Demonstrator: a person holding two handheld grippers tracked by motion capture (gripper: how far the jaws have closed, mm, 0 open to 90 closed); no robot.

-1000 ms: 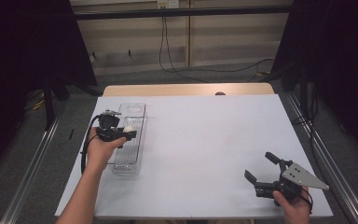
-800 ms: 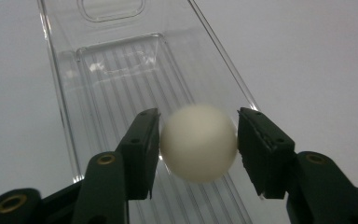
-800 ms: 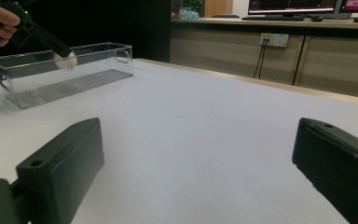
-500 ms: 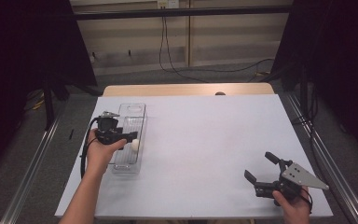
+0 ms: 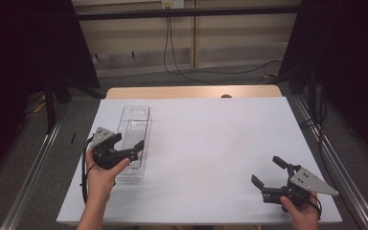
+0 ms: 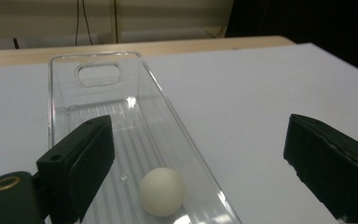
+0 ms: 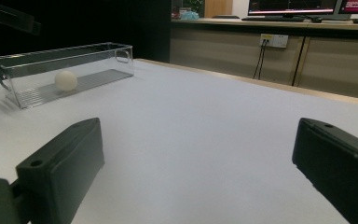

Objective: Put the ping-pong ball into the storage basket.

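A clear plastic tray (image 5: 136,115) lies lengthwise at the table's left. A white ball (image 6: 162,191) rests on its ribbed floor near the close end. My left gripper (image 5: 128,142) hovers open over that end, with its jaws (image 6: 200,154) spread wide; the ball sits low between them, nearer the left one, untouched. From the right gripper view the tray (image 7: 98,56) and the ball (image 7: 66,80) show far off at the left. My right gripper (image 5: 267,171) is held open at the table's near right corner, with nothing between its jaws (image 7: 196,149).
The white table top (image 5: 211,143) stretches wide between the two grippers. A wooden strip (image 5: 191,92) runs along its far edge. Metal rails (image 5: 326,143) flank both sides, and cables hang down the back wall (image 5: 168,38).
My left gripper has drawn back along the tray toward the person's side and dropped a little lower in the high view. The right gripper has stayed put.
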